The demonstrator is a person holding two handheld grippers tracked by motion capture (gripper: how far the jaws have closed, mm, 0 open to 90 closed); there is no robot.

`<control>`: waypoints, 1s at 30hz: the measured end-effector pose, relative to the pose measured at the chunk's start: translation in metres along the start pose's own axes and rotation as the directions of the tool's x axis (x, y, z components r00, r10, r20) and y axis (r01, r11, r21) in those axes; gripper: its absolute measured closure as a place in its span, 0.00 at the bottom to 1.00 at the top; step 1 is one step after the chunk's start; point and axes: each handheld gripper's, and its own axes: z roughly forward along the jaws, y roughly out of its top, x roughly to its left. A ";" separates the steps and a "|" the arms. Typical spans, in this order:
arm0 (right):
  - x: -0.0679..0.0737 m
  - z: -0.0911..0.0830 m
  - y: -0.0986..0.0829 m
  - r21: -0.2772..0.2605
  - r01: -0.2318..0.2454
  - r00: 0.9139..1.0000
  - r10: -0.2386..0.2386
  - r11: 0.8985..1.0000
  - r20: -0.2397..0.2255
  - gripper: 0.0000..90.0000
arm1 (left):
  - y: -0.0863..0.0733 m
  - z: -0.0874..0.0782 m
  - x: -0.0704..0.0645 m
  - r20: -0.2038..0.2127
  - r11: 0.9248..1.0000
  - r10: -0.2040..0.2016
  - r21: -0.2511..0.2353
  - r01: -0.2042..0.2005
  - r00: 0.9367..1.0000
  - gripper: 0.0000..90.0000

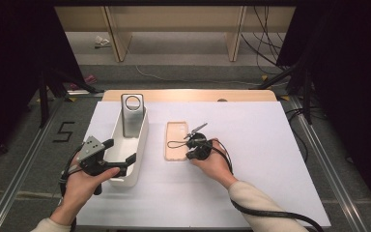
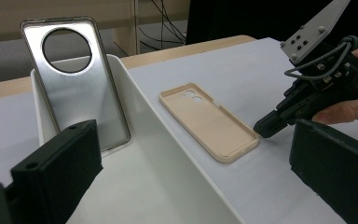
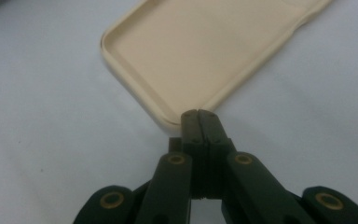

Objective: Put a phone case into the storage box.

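Beige case [image 1: 176,140] lies flat, open side up, on the white table [image 1: 251,159], centre of the high view, just right of the white bin [image 1: 137,145]. Long axis runs near-to-far, camera holes at the far end, seen upper left of the case [image 2: 209,122] in the left gripper view.

Nearest, lower left of the high view: left gripper [image 1: 118,155] in the person's left hand [image 1: 79,186], jaws spread wide, straddling the bin's near end, gripping nothing. In the left gripper view one jaw sits inside the bin [image 2: 168,163], the other outside over the table.

Lower centre: right gripper [image 1: 191,155] in the right hand [image 1: 215,164], jaws pressed together, tips at the case's near right corner. Right gripper view shows the shut tips [image 3: 200,119] touching or just short of the corner rim of the case [image 3: 205,51]; can't tell which. Nothing between them.

Farther, upper left of the left gripper view: silver case [image 2: 77,88] with a big round hole stands upright, tilted back against the bin's far wall, hole end up. High view shows it [image 1: 132,116] rising above the bin rim.
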 end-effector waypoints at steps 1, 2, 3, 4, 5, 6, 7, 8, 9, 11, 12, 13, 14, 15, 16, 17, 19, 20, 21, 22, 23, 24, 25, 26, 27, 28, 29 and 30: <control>0.001 0.000 0.000 0.001 -0.001 1.000 0.001 1.000 -0.002 1.00 | 0.000 0.000 0.000 0.000 1.000 0.000 0.000 0.000 1.000 0.02; 0.002 0.000 0.000 0.000 0.002 1.000 -0.002 1.000 -0.003 1.00 | 0.000 0.000 0.000 0.000 1.000 0.000 0.001 0.000 1.000 0.02; 0.002 0.000 0.001 -0.002 0.003 1.000 -0.003 1.000 -0.008 1.00 | 0.000 0.000 0.000 0.001 1.000 0.000 0.001 0.000 1.000 0.02; 0.002 0.000 0.001 -0.003 0.002 1.000 -0.002 1.000 -0.011 1.00 | 0.000 0.000 0.000 0.001 1.000 0.000 0.001 0.000 1.000 0.02; 0.003 0.000 0.001 -0.004 0.005 1.000 -0.005 1.000 -0.013 1.00 | 0.000 0.000 0.000 0.001 1.000 0.000 0.000 0.000 1.000 0.02; 0.003 0.000 0.001 -0.004 0.008 1.000 -0.008 1.000 -0.014 1.00 | 0.000 0.000 0.000 0.001 1.000 0.000 0.000 0.000 1.000 0.02; 0.003 0.001 0.002 -0.004 0.015 1.000 -0.015 1.000 -0.016 1.00 | 0.000 0.000 0.000 0.001 1.000 0.000 0.001 0.000 1.000 0.02; 0.003 0.001 0.002 -0.006 0.018 1.000 -0.018 1.000 -0.017 1.00 | 0.000 0.000 0.000 0.003 1.000 0.000 0.001 0.000 1.000 0.02; 0.003 0.000 0.002 -0.002 0.025 1.000 -0.025 1.000 -0.017 0.98 | 0.000 0.000 0.000 0.004 1.000 -0.001 0.001 0.001 1.000 0.02; 0.003 -0.002 0.003 -0.006 0.047 0.999 -0.047 0.999 -0.003 0.92 | 0.000 0.000 -0.001 0.006 1.000 -0.001 -0.001 0.001 1.000 0.02; 0.004 -0.003 0.005 -0.004 0.075 0.997 -0.075 0.997 0.003 0.88 | 0.000 0.000 -0.001 0.006 1.000 -0.001 -0.002 0.001 1.000 0.02; 0.005 -0.005 0.006 -0.003 0.115 0.993 -0.115 0.993 0.011 0.84 | 0.001 0.000 -0.001 0.007 1.000 0.000 -0.002 0.000 1.000 0.02; 0.006 -0.006 0.008 -0.010 0.153 0.988 -0.153 0.988 0.020 0.79 | 0.001 0.000 -0.001 0.008 1.000 0.000 -0.002 0.000 1.000 0.02; 0.007 -0.007 0.010 -0.017 0.192 0.981 -0.191 0.981 0.021 0.74 | 0.001 0.000 -0.001 0.008 1.000 0.001 -0.003 -0.001 1.000 0.02; 0.008 -0.008 0.013 -0.015 0.240 0.971 -0.240 0.971 0.018 0.70 | 0.001 0.000 -0.001 0.008 1.000 0.001 -0.003 -0.001 1.000 0.02; 0.011 -0.008 0.015 -0.011 0.277 0.961 -0.277 0.961 0.015 0.67 | 0.001 0.000 -0.001 0.007 1.000 0.000 -0.003 0.000 1.000 0.02; 0.016 -0.008 0.018 0.007 0.353 0.936 -0.353 0.936 0.010 0.63 | 0.001 0.000 -0.001 0.006 1.000 0.001 -0.003 -0.001 1.000 0.02; 0.018 -0.007 0.020 0.013 0.379 0.925 -0.379 0.925 0.008 0.62 | 0.001 -0.001 -0.001 0.006 1.000 0.000 -0.004 0.000 1.000 0.02; 0.020 -0.006 0.022 0.030 0.413 0.911 -0.413 0.910 0.006 0.61 | 0.001 -0.001 -0.001 0.005 1.000 0.000 -0.004 0.000 1.000 0.02; 0.022 -0.005 0.024 0.044 0.427 0.904 -0.428 0.903 0.007 0.60 | 0.001 -0.001 -0.001 0.006 1.000 0.001 -0.005 -0.001 1.000 0.02; 0.024 -0.003 0.026 0.058 0.444 0.896 -0.445 0.894 0.002 0.59 | 0.002 -0.001 -0.001 0.007 1.000 0.001 -0.005 -0.001 1.000 0.02; 0.025 -0.001 0.028 0.074 0.457 0.889 -0.458 0.887 -0.003 0.59 | 0.002 -0.001 -0.001 0.007 1.000 0.001 -0.005 -0.001 1.000 0.02; 0.026 0.000 0.030 0.082 0.471 0.881 -0.473 0.878 0.000 0.58 | 0.002 -0.001 -0.001 0.008 1.000 0.001 -0.005 -0.001 1.000 0.02; 0.028 0.002 0.033 0.099 0.480 0.876 -0.483 0.871 -0.003 0.58 | 0.002 -0.001 0.000 0.008 1.000 0.000 -0.005 0.000 1.000 0.02; 0.030 0.004 0.035 0.121 0.488 0.872 -0.490 0.865 -0.009 0.58 | 0.002 -0.001 0.000 0.008 1.000 0.000 -0.005 0.000 1.000 0.02; 0.032 0.007 0.038 0.132 0.496 0.867 -0.498 0.858 -0.015 0.58 | 0.002 -0.001 0.000 0.008 1.000 -0.001 -0.006 0.001 1.000 0.02; 0.033 0.009 0.040 0.149 0.506 0.860 -0.510 0.850 -0.015 0.58 | 0.002 -0.001 0.000 0.008 1.000 0.000 -0.006 0.000 1.000 0.02; 0.034 0.011 0.043 0.156 0.518 0.853 -0.522 0.841 -0.016 0.58 | 0.002 -0.001 0.000 0.008 1.000 -0.001 -0.007 0.001 1.000 0.02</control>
